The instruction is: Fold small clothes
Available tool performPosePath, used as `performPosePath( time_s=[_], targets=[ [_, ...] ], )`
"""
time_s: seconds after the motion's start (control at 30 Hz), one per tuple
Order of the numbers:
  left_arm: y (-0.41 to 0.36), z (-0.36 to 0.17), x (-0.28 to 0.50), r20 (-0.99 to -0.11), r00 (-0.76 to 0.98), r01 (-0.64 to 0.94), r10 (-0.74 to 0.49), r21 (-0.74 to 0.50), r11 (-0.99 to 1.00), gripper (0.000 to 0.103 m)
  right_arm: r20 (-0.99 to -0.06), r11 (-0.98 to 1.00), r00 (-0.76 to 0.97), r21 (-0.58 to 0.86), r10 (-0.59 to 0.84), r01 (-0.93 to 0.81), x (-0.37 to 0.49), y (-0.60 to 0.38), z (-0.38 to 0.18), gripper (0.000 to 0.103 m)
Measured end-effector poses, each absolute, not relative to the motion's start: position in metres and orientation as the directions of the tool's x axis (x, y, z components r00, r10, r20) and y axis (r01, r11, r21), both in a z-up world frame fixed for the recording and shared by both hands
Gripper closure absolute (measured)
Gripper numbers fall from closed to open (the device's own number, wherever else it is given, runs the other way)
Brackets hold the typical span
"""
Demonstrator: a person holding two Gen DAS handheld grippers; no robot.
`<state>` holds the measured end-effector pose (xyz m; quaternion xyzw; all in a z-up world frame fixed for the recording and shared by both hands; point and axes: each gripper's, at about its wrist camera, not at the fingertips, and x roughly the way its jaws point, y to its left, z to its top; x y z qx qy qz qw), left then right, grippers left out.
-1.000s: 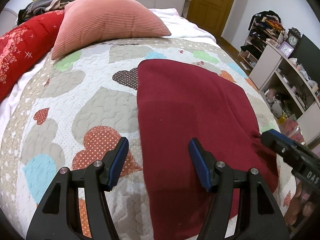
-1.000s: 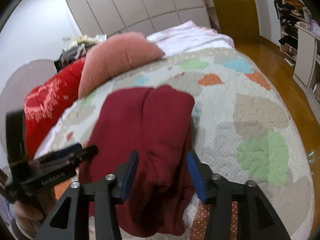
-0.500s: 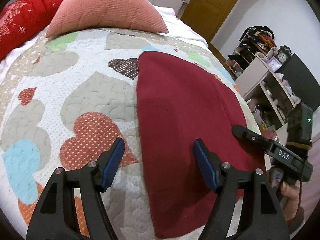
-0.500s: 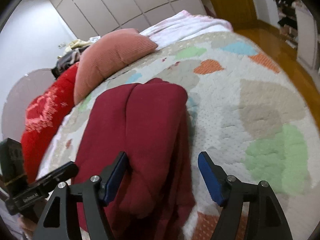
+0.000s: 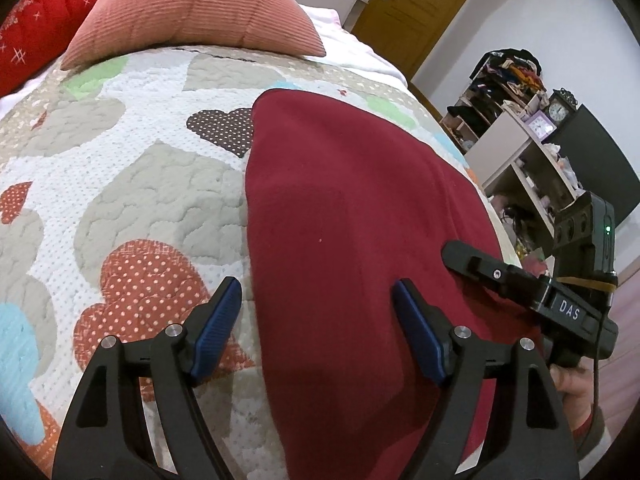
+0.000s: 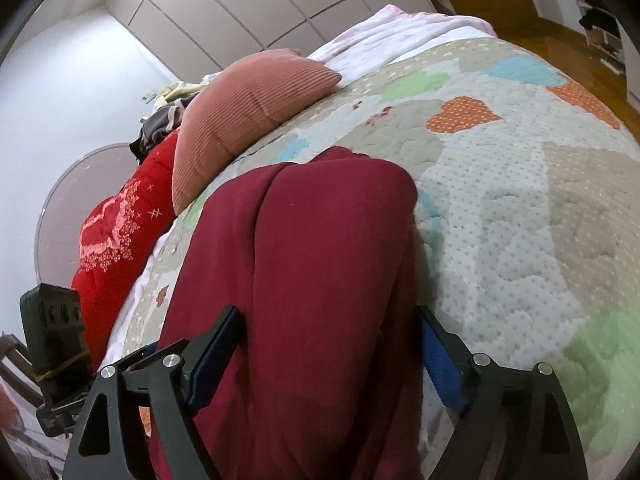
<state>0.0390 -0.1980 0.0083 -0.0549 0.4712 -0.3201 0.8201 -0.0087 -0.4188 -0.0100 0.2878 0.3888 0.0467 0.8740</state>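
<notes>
A dark red garment (image 5: 348,208) lies folded lengthwise on a heart-patterned quilt (image 5: 120,176). My left gripper (image 5: 316,332) is open over the garment's near left edge, one finger on the quilt side and one over the cloth. My right gripper (image 6: 328,348) is open, its jaws wide on either side of the garment's (image 6: 312,264) raised near right part. The right gripper's body also shows at the right of the left wrist view (image 5: 532,292), at the garment's right edge.
A pink ribbed pillow (image 5: 192,8) and a red cushion (image 5: 36,28) lie at the head of the bed. Cluttered shelves with a clock (image 5: 532,128) stand beyond the bed's right side, by a wooden door (image 5: 416,4). The wood floor (image 6: 560,44) runs along that side.
Both grippers moved in closer and lower over the garment's near end. The right gripper's jaws opened wider and now stand on either side of the raised fold.
</notes>
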Motion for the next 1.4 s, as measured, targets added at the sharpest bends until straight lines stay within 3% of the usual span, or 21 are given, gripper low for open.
performPosePath(
  time_s=[0.1,0.17,0.23,0.33,0.6,0.77,0.9,1.13,1.27,1.4],
  targets=[
    [-0.199,0.007,0.039,-0.736,0.351,0.464,-0.579,-0.401,0.790,0.024,-0.651,0.834,0.691,0.537,0.315,0.125,-0.006,-0.417,-0.010,0.018],
    [-0.202,0.009,0.036,-0.735,0.353,0.480,-0.579,-0.388,0.786,0.026,-0.656,0.841,0.688,0.527,0.310,0.123,-0.005,-0.416,-0.009,0.032],
    [-0.205,0.012,0.032,-0.734,0.358,0.502,-0.577,-0.370,0.782,0.038,-0.652,0.846,0.693,0.521,0.307,0.115,-0.008,-0.412,-0.005,0.046],
    [-0.203,0.022,0.025,-0.731,0.374,0.524,-0.571,-0.341,0.780,0.050,-0.649,0.858,0.706,0.500,0.284,0.115,-0.015,-0.406,0.007,0.058],
    [-0.165,0.055,-0.039,-0.734,0.334,0.553,-0.592,-0.356,0.754,0.052,-0.614,0.849,0.708,0.527,0.348,0.040,-0.069,-0.376,0.057,0.060],
    [-0.153,0.037,-0.081,-0.778,0.329,0.517,-0.535,-0.326,0.792,0.052,-0.644,0.850,0.675,0.525,0.360,0.047,-0.111,-0.355,0.045,0.059],
    [-0.154,0.029,-0.086,-0.775,0.366,0.499,-0.516,-0.304,0.811,0.050,-0.757,0.902,0.610,0.403,0.234,0.154,-0.110,-0.349,0.023,0.052],
    [-0.140,0.050,-0.094,-0.765,0.464,0.451,-0.446,-0.229,0.862,0.050,-0.652,0.935,0.736,0.347,0.184,0.074,-0.158,-0.339,0.085,0.052],
    [-0.139,0.054,-0.104,-0.766,0.487,0.449,-0.420,-0.193,0.873,0.050,-0.685,0.969,0.698,0.244,0.207,-0.047,-0.164,-0.299,0.082,0.059],
    [-0.134,0.060,-0.115,-0.754,0.525,0.445,-0.395,-0.153,0.882,0.050,-0.784,0.990,0.615,0.135,0.084,0.037,-0.152,-0.294,0.031,0.063]
  ],
)
